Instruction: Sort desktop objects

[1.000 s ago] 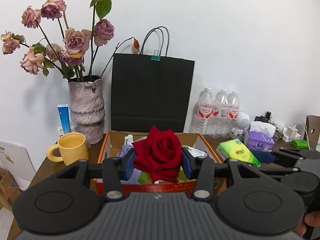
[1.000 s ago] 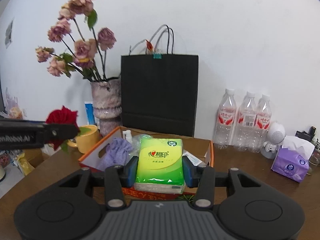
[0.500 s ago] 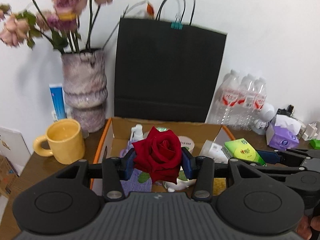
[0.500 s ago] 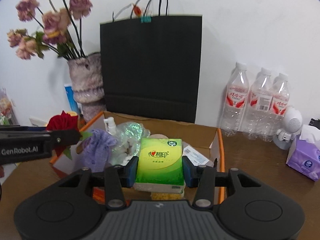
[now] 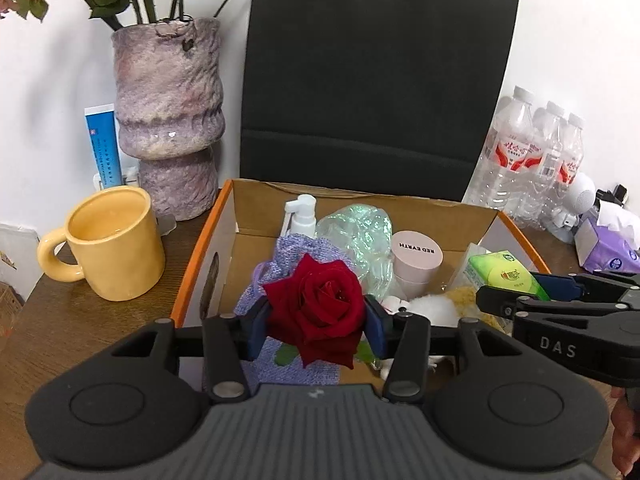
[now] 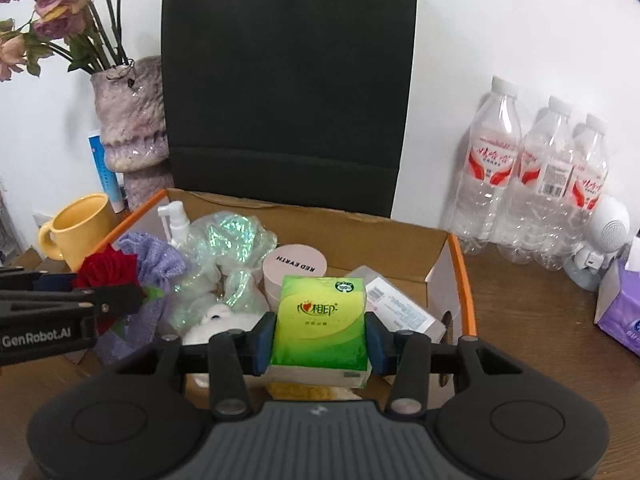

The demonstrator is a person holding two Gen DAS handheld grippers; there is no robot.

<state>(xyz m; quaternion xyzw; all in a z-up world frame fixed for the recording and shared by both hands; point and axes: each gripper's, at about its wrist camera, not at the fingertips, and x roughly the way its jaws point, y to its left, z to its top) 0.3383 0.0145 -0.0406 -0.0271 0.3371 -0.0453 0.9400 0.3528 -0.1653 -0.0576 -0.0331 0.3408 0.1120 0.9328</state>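
My left gripper (image 5: pixel 316 326) is shut on a red rose (image 5: pixel 316 312) and holds it over the left part of an open cardboard box (image 5: pixel 400 208) with orange edges. My right gripper (image 6: pixel 319 340) is shut on a green tissue pack (image 6: pixel 320 320) over the box's right part (image 6: pixel 460 264). The rose also shows in the right wrist view (image 6: pixel 106 270), and the tissue pack in the left wrist view (image 5: pixel 502 276). In the box lie a purple cloth (image 5: pixel 296 252), a white spray bottle (image 5: pixel 300 210), a shiny plastic bag (image 5: pixel 360 232), a pink jar (image 5: pixel 416 258) and a white fluffy thing (image 5: pixel 432 308).
A yellow mug (image 5: pixel 112 240) stands left of the box, by a purple vase (image 5: pixel 168 112) of dried roses. A black paper bag (image 5: pixel 376 72) stands behind the box. Three water bottles (image 6: pixel 536 176) and a purple tissue box (image 6: pixel 620 312) stand at the right.
Both grippers have moved forward and down over the box with the rose and the tissue pack still held. The box contents now look closer.
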